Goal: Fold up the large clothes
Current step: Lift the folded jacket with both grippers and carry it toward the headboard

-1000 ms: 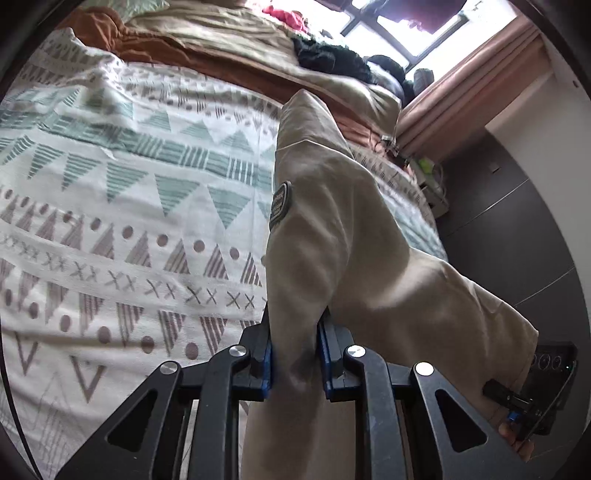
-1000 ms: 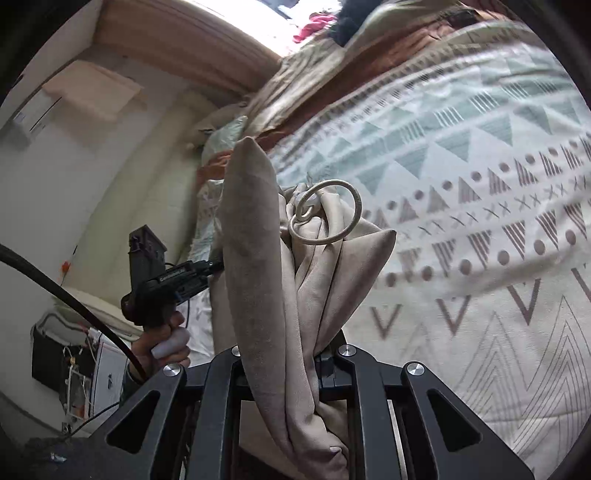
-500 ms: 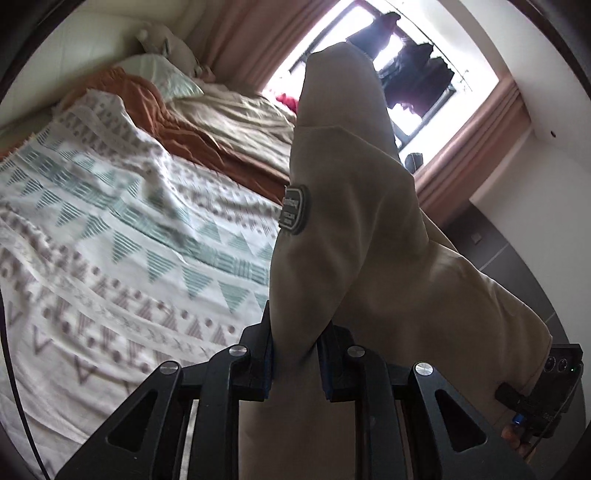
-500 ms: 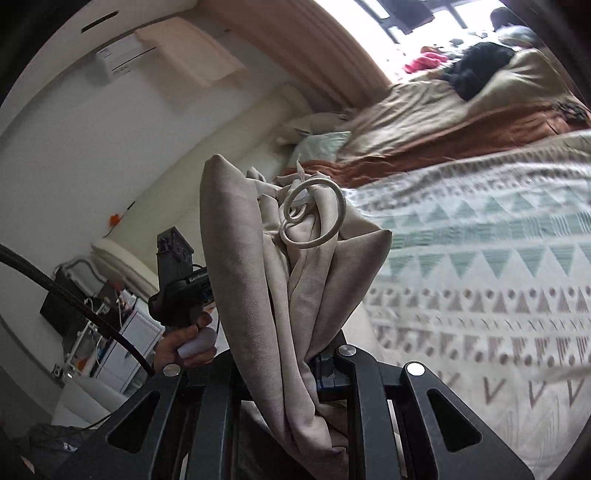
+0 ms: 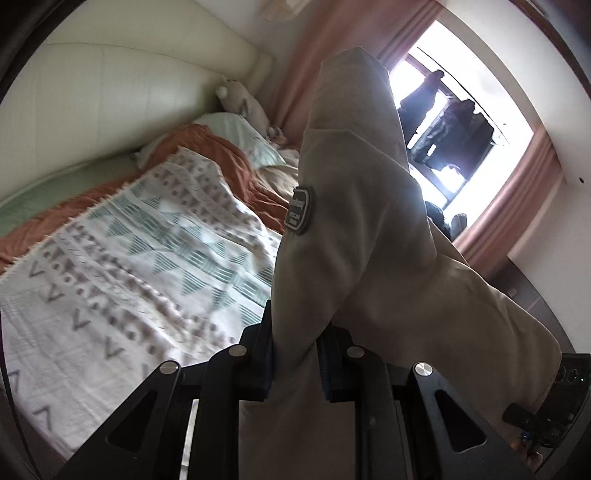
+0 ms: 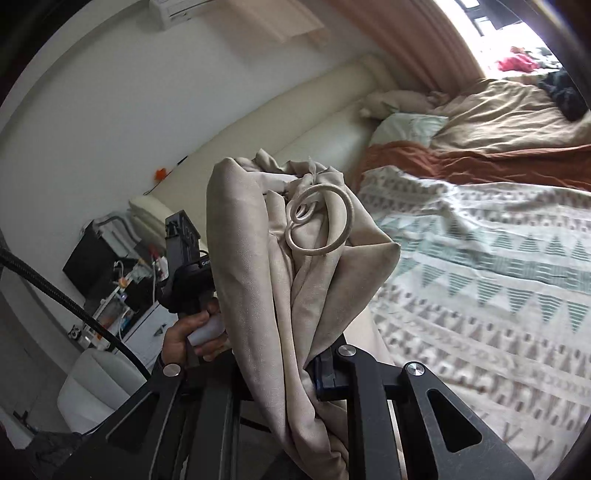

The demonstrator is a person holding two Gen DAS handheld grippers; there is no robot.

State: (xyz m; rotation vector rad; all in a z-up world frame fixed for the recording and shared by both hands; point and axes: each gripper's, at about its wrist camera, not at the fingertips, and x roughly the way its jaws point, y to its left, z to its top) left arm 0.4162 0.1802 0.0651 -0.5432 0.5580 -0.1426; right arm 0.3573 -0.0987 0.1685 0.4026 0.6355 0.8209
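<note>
we hold a large beige woven jacket with a dark sleeve patch (image 5: pixel 369 229) off the bed, one part in each tool. left gripper (image 5: pixel 294 363): fingers clamped on a fold of beige cloth just below the patch (image 5: pixel 300 210). right gripper (image 6: pixel 288 369): fingers pinched shut on a thick bunch of the same cloth, with a pale looped drawcord (image 6: pixel 319 221) curling on top of the bunch. in the right view our left hand (image 6: pixel 192 338) shows beside the cloth, wrapped round its tool's handle.

progress, as we judge it: early. the garment is bunched and hanging between the two grips; no flat panel or finished fold is visible. it seems we are lifting it to shake it out or to carry it over the bed. left to do: spread it flat, bring the sleeves in, fold the body.

surface: a bed with a white blanket printed in teal and grey triangles (image 5: pixel 140 280). it looks wide enough to lay the jacket on. a rust-orange cover (image 6: pixel 480 162) and a tan duvet (image 6: pixel 517 110) lie rumpled further up, with a pale green pillow (image 5: pixel 240 136) by the cream padded headboard (image 5: pixel 129 92).

room: pink curtains (image 5: pixel 517 206) frame a bright window (image 5: pixel 461 122) with dark clothes hanging outside. white wall, air conditioner (image 6: pixel 184 11) up high, cluttered bedside stand (image 6: pixel 122 295).
</note>
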